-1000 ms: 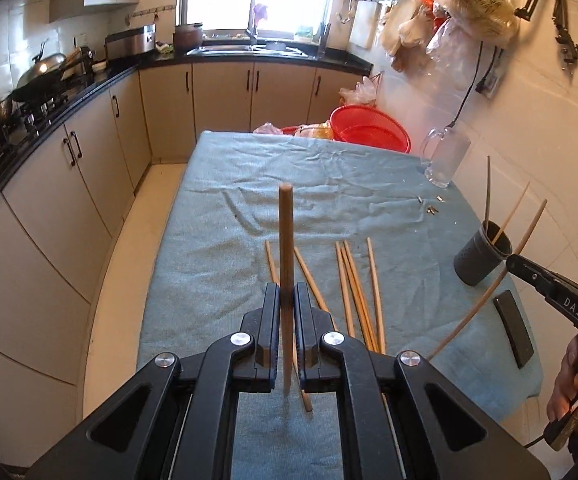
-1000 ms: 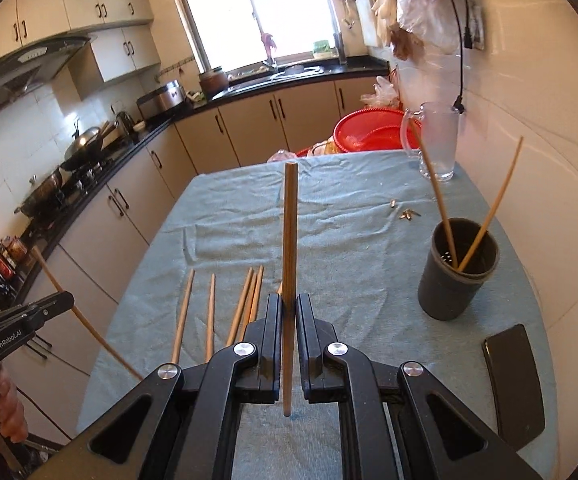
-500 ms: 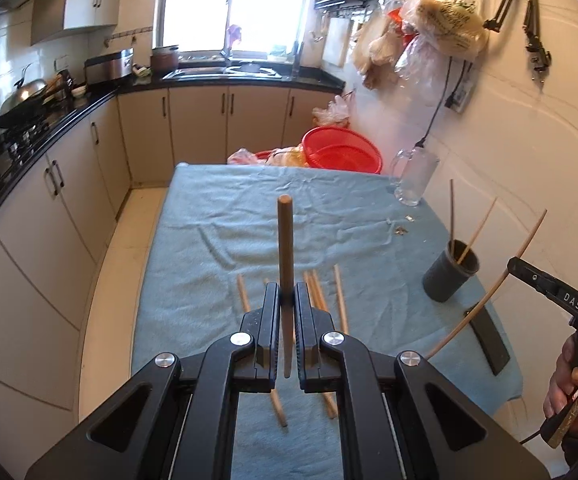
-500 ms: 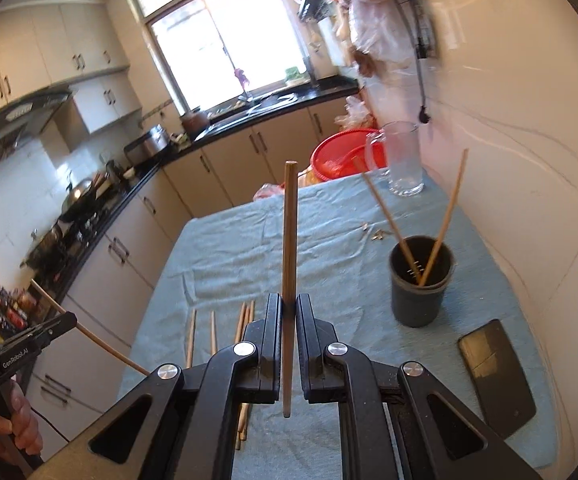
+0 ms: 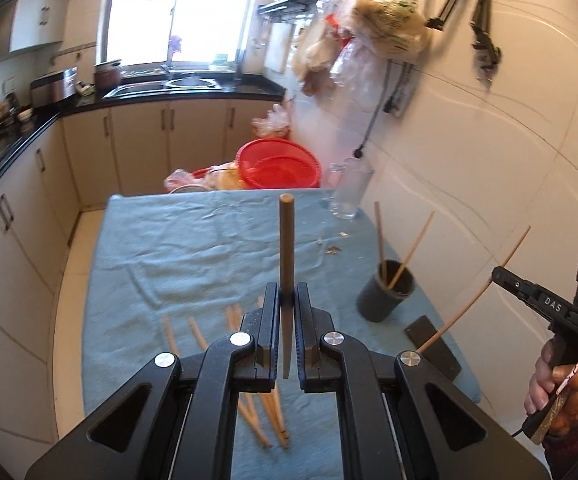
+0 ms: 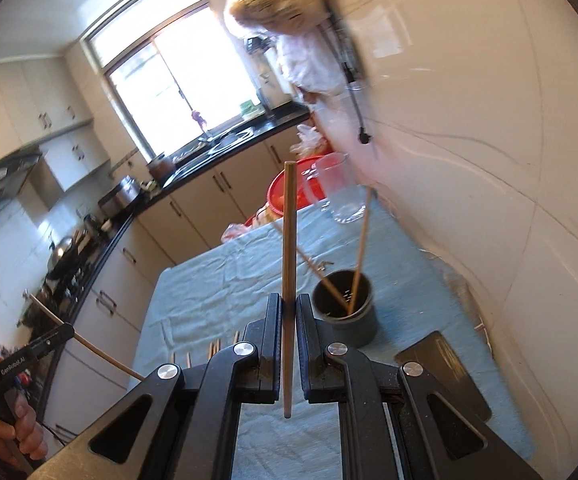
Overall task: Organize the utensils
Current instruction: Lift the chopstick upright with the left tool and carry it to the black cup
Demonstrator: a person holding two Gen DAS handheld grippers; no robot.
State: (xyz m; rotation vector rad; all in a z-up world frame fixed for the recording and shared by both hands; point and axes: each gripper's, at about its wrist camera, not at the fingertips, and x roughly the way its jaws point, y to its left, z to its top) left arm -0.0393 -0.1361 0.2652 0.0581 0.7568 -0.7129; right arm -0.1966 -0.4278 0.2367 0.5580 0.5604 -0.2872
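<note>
My left gripper (image 5: pixel 287 294) is shut on a wooden chopstick (image 5: pixel 286 248) that stands upright between its jaws, high above the table. My right gripper (image 6: pixel 288 304) is shut on another chopstick (image 6: pixel 288 236), also upright, and it shows in the left wrist view (image 5: pixel 501 274) at the right. A dark grey cup (image 5: pixel 385 294) with two chopsticks in it stands near the table's right edge; in the right wrist view the cup (image 6: pixel 347 312) is just right of my fingers. Several loose chopsticks (image 5: pixel 197 332) lie on the blue cloth below my left gripper.
A blue cloth covers the table (image 5: pixel 193 256). A glass pitcher (image 5: pixel 349 190) and a red basin (image 5: pixel 277 164) stand at the far end. A black phone (image 6: pixel 443 368) lies near the cup. The tiled wall runs along the right, cabinets along the left.
Both grippers have risen and pulled back from the table, each still holding its chopstick. The right gripper has tilted and swung toward the cup.
</note>
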